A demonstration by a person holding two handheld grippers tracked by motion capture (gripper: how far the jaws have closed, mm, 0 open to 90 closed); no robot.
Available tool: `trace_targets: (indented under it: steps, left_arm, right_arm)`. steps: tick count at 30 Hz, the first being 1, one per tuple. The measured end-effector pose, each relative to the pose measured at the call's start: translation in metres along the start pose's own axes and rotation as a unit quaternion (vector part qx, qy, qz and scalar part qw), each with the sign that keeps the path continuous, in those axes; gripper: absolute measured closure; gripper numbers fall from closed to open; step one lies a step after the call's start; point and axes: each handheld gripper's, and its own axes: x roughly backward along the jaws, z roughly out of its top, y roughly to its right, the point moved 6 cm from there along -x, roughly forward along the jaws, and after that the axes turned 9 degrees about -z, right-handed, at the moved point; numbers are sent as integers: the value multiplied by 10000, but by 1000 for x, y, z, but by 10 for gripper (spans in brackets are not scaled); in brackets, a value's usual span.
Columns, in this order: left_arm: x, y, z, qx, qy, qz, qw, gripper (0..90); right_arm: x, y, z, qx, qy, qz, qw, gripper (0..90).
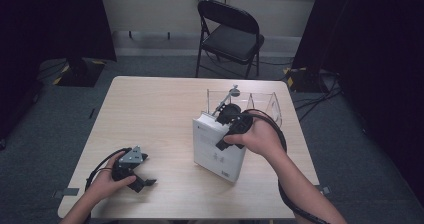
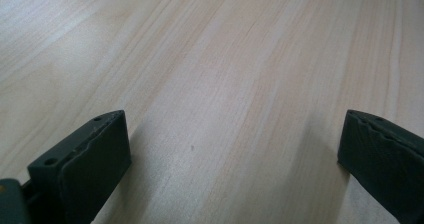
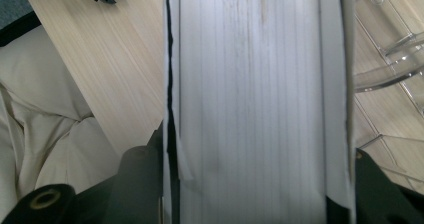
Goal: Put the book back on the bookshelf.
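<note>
In the high view our right hand [image 1: 257, 136] covers most of the right tongs [image 1: 231, 118], so we cannot see there how they meet the white book [image 1: 216, 151]. The print on its cover is too small for us to read. In the right gripper view the book [image 3: 255, 99] is cut off at top and bottom, its page edges blurred. The clear plastic rack [image 1: 262, 102] is partly hidden behind hand and book. The left tongs [image 2: 232, 164] are cropped at the bottom edge of their own view.

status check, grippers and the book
Right gripper clamped on white book, tilted up on table. Left gripper open, idle. Clear rack right behind book.
</note>
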Motion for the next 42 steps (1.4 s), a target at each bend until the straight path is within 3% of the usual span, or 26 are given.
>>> trace_targets:
  steps: [42]
  left_arm:
    - [0,0,0,2,3,-7,10000,0]
  right_arm:
    - [22,36,-44,-519,-163,-346,9979,522]
